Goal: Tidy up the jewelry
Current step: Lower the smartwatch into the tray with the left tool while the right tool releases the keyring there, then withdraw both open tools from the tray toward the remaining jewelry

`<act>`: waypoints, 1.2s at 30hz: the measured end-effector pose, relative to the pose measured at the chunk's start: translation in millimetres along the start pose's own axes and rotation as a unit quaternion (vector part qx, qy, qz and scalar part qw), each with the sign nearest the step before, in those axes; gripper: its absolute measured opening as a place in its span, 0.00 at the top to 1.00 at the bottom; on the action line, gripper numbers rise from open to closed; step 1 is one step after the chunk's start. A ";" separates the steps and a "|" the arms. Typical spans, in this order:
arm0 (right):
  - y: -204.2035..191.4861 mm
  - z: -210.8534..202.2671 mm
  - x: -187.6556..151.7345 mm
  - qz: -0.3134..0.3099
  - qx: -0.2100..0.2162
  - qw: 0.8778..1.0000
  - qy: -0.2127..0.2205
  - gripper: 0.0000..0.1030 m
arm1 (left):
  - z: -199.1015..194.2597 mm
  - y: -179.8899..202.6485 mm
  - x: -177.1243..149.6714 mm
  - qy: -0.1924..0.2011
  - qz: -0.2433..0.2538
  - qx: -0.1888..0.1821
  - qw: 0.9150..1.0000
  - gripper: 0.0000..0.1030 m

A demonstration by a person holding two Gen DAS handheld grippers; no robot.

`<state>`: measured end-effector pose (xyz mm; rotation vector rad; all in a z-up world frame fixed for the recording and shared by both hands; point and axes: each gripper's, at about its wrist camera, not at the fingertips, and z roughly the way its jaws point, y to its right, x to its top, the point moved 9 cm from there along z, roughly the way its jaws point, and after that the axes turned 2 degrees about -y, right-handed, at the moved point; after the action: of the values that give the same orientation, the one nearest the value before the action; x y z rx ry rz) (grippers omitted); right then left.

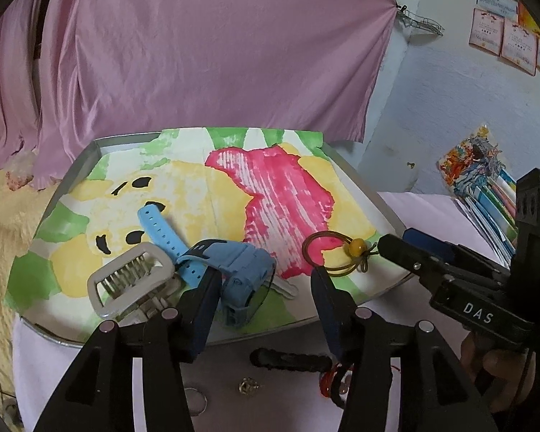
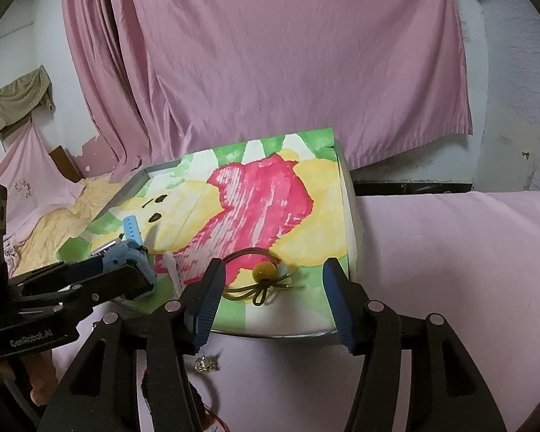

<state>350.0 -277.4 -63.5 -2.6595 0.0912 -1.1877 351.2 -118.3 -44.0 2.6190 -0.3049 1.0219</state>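
A metal tray [image 1: 360, 180] lined with painted paper holds a blue watch [image 1: 235, 270], a silver comb clip [image 1: 129, 280], a key [image 1: 286, 289] and a brown hair tie with a yellow bead [image 1: 342, 252]. My left gripper [image 1: 266, 288] is open at the tray's near edge, and the watch lies between its fingers, close to the left one. My right gripper [image 2: 273, 288] is open too, and straddles the hair tie [image 2: 262, 277] without touching it. The right gripper [image 1: 392, 246] enters the left wrist view from the right.
In front of the tray, on the pink tablecloth [image 2: 450, 252], lie a black hair clip [image 1: 291, 360], a small ornament [image 1: 246, 387], a ring [image 1: 194, 401] and a red item [image 1: 329, 381]. Books [image 1: 486, 194] are stacked at the right. A pink curtain [image 1: 198, 54] hangs behind.
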 end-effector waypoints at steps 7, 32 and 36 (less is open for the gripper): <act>-2.3 -14.9 2.6 -0.007 -0.007 0.999 0.032 0.42 | -14.0 -3.1 -1.9 0.027 -0.007 0.002 1.000 0.29; -22.7 -109.2 -22.2 -0.024 -0.022 0.986 0.161 0.10 | -115.4 -16.1 -27.9 0.206 -0.007 0.070 0.976 0.01; -29.1 -123.9 -29.4 -0.045 -0.031 0.982 0.182 0.09 | -126.2 -18.5 -38.6 0.215 0.001 0.085 0.973 0.01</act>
<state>237.5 -267.2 1.9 -2.4873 0.0700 -1.7159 250.8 -52.2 13.5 2.4466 -0.1197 1.6380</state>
